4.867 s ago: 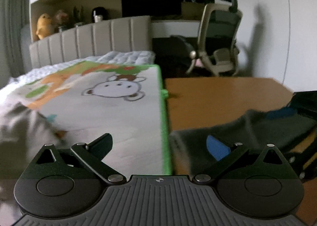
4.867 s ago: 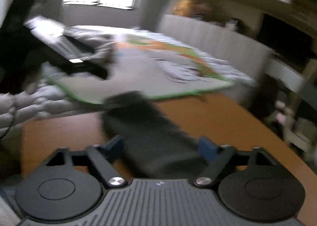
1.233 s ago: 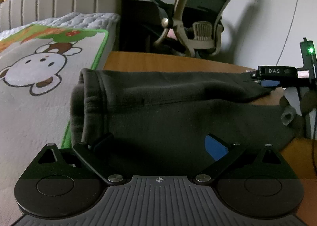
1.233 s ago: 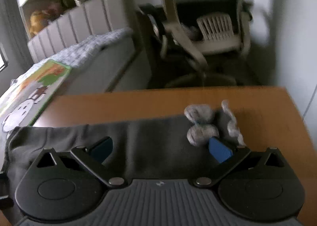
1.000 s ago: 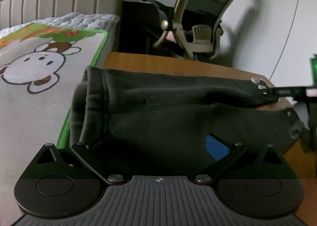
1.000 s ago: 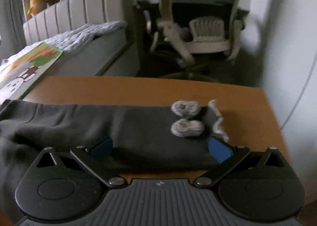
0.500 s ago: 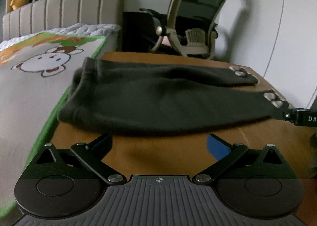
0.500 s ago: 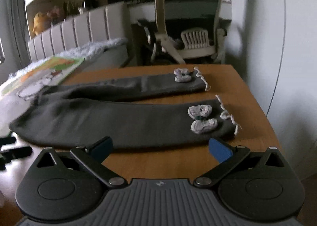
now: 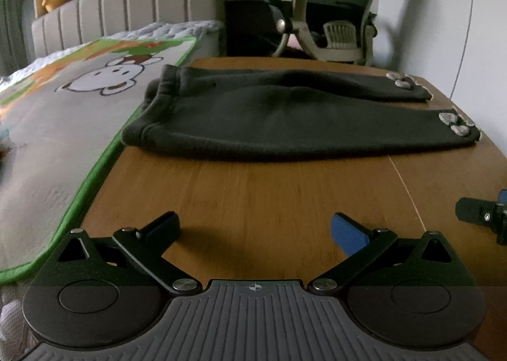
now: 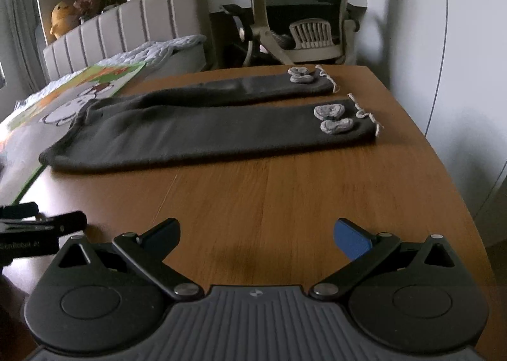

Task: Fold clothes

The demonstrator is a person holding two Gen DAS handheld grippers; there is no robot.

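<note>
**Dark trousers laid flat, both grippers empty**

While a cartoon monkey blanket (image 9: 63, 113) covers the bed at the left, its green edge touches the wooden table (image 9: 253, 196). Across the table's far half lie the dark grey trousers (image 9: 285, 113), waistband toward the bed, two legs running rightward and slightly apart, each cuff bearing pale bows (image 10: 332, 118). Near the table's front edge, well apart from the cloth, the left gripper (image 9: 255, 229) has its fingers spread wide and holding nothing. Beside it, the right gripper (image 10: 256, 232) is likewise wide apart and empty. An office chair (image 10: 304, 12) stands behind the table.
</note>
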